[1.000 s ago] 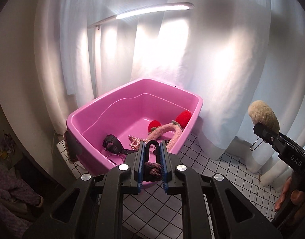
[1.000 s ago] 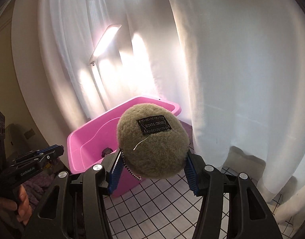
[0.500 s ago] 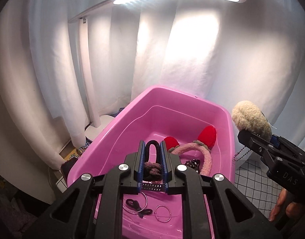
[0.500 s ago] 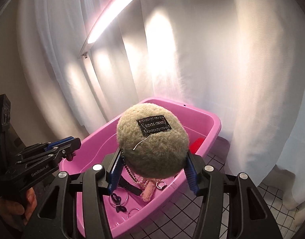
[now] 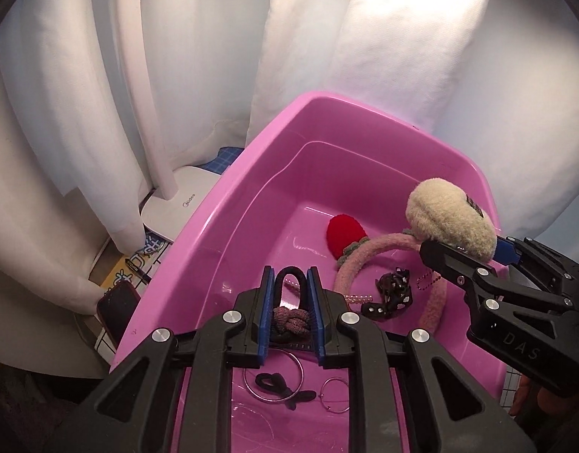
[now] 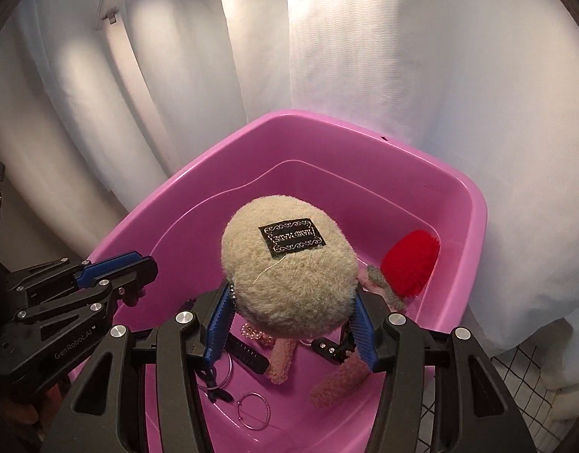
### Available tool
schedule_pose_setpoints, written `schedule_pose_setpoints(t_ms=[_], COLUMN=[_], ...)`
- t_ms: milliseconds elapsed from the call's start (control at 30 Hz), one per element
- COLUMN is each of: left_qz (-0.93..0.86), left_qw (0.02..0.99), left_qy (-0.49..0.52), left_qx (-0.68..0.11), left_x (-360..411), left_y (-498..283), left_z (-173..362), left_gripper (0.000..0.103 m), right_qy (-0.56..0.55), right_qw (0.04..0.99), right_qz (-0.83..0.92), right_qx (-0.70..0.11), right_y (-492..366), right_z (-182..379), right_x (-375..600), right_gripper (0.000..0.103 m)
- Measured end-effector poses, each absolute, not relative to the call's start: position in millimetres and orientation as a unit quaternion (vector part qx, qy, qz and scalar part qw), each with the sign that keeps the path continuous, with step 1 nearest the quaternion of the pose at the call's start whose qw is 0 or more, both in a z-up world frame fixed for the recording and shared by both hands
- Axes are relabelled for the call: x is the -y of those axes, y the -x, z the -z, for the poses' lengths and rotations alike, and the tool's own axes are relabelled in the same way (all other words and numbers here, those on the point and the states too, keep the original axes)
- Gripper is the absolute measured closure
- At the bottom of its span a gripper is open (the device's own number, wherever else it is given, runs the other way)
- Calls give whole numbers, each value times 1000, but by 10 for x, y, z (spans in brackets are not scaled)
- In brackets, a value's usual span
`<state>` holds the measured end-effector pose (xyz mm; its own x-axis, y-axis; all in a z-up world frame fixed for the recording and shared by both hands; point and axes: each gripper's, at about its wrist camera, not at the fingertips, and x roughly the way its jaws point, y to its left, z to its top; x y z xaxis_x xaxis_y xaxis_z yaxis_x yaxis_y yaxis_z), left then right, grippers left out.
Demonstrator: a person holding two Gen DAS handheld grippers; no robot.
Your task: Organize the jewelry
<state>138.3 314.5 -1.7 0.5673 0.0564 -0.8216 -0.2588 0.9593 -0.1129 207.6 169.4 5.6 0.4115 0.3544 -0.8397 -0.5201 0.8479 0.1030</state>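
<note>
A pink plastic tub (image 5: 229, 204) (image 6: 474, 211) holds jewelry and hair accessories. My left gripper (image 5: 291, 287) is shut on a knotted hair tie (image 5: 289, 321) with a black loop, held over the tub's near side. My right gripper (image 6: 289, 309) is shut on a beige fluffy pom-pom (image 6: 289, 275) with a black label and a bead chain; it also shows in the left wrist view (image 5: 451, 215), above the tub's right side. Inside lie a pink fuzzy headband (image 5: 368, 260) with a red ball (image 5: 344, 234), a black bow (image 5: 393, 290), hoop rings (image 6: 253, 409) and a pearl strand.
White curtains (image 6: 365, 56) hang behind and around the tub. A white lamp base (image 5: 176, 207) stands left of the tub, with a phone (image 5: 117, 313) and papers below it. A checked tablecloth (image 6: 531, 373) shows at the lower right.
Both grippers have moved forward and tilted down over the tub, each still holding its item. The tub's inside now fills more of both views.
</note>
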Motion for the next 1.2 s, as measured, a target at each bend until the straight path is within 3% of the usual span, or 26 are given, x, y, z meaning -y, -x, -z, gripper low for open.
schedule_pose_setpoints(t_ms=[267, 367, 400, 433, 533, 1200], left_qz=[-97, -103, -105, -109, -111, -137], left_qw=[867, 867, 868, 870, 872, 868], left_qy=[101, 97, 97, 99, 97, 77], left_qx=[-479, -477, -476, -472, -466, -471], left_x=[-3152, -3137, -3137, -3140, -3138, -3070], left_y=[-1480, -1468, -1457, -1441, -1414, -1320], left_z=[111, 94, 84, 67, 26, -31], left_gripper=[79, 59, 39, 28, 23, 20], right_qy=[101, 107, 105, 100, 89, 77], right_qw=[828, 832, 834, 836, 843, 851], right_qz=[-242, -234, -232, -232, -231, -228], right_qx=[-495, -492, -490, -487, -477, -467], right_y=[-2214, -2196, -2194, -2197, -2181, -1978], right_z=[65, 48, 33, 11, -62, -144], right_x=[-1729, -1719, -1705, -1696, -1654, -1520], right_gripper=[49, 44, 42, 39, 36, 35])
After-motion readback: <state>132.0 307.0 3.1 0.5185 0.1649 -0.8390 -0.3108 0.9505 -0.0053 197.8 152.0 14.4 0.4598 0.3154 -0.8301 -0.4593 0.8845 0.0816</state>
